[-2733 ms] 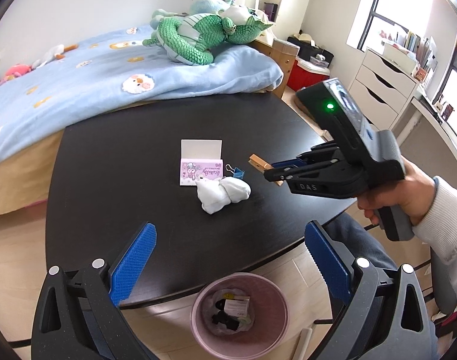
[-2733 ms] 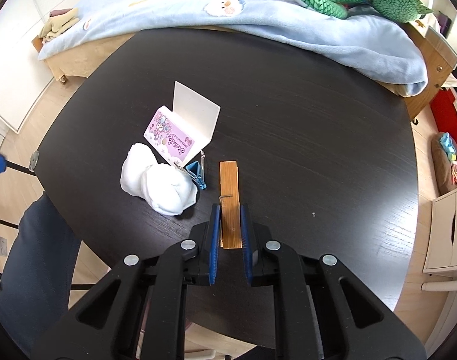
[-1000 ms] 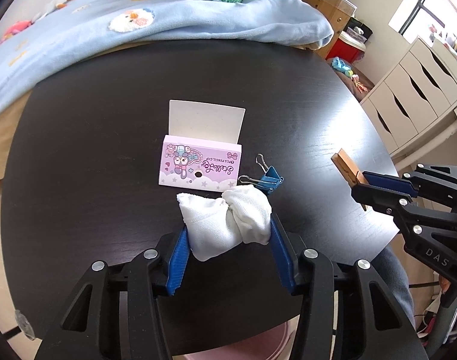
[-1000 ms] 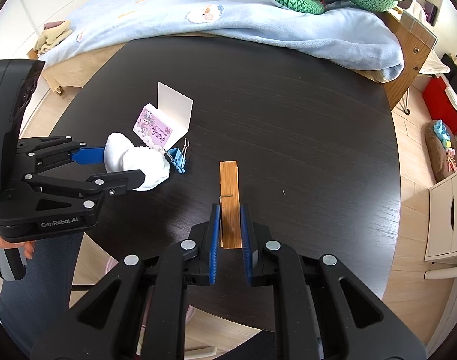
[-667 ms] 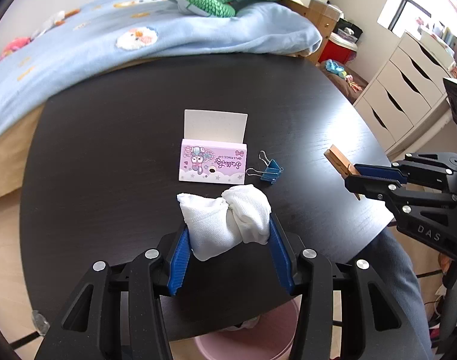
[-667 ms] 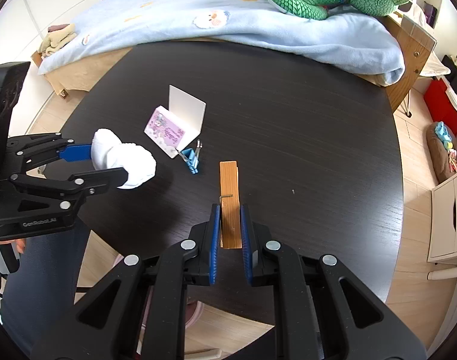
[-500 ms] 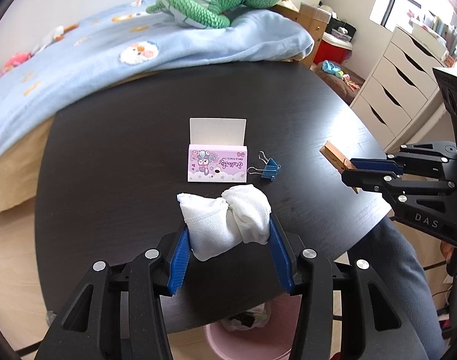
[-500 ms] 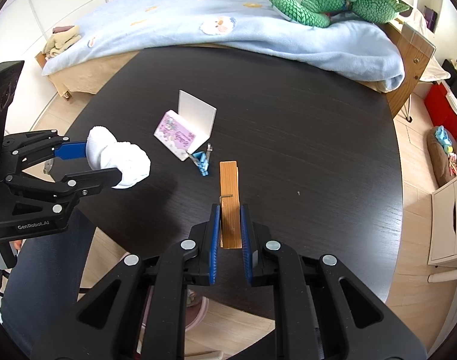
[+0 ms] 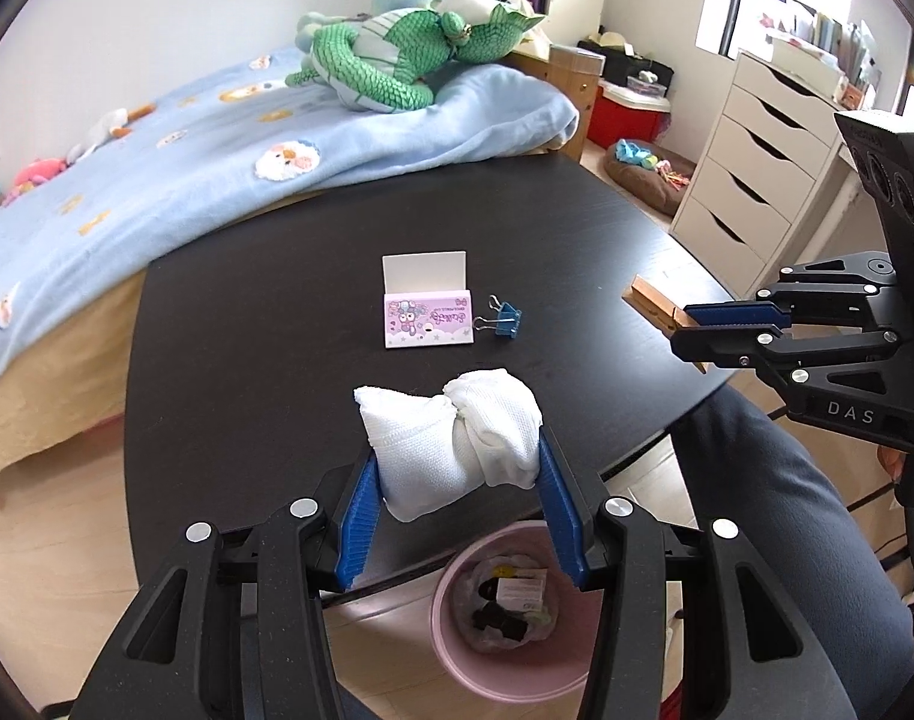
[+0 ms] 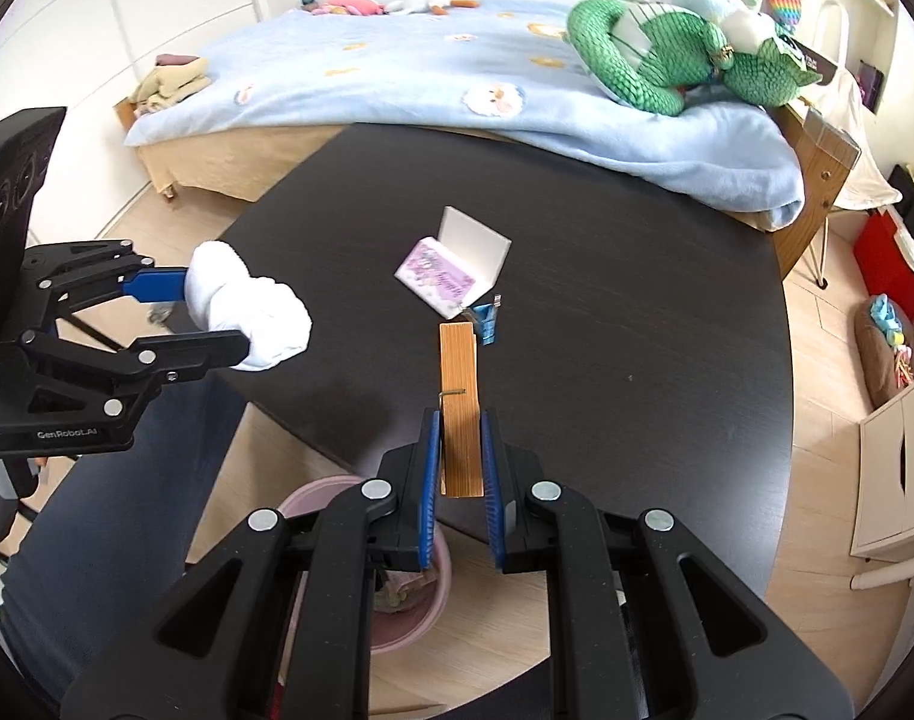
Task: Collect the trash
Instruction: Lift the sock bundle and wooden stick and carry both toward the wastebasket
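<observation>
My left gripper (image 9: 457, 468) is shut on a crumpled white tissue wad (image 9: 450, 438), held in the air above the near edge of the black round table (image 9: 276, 324). From the right wrist view the wad (image 10: 246, 312) shows between the left gripper's blue pads. My right gripper (image 10: 461, 480) is shut on a wooden clothespin (image 10: 458, 396), also lifted; the clothespin (image 9: 652, 303) sticks out of the right gripper (image 9: 685, 324) at the right of the left wrist view. A pink trash bin (image 9: 511, 606) with scraps inside stands on the floor just below both grippers.
A pink pencil-cap box (image 9: 426, 315) with its white flap up and a blue binder clip (image 9: 505, 321) lie mid-table. A bed with a blue blanket (image 9: 216, 138) and a green plush lies beyond. White drawers (image 9: 751, 180) stand right. A person's dark trouser leg (image 9: 769, 516) is beside the bin.
Both grippers have risen and drawn back from the table with the tissue wad and the clothespin. The pink bin has come into view below them.
</observation>
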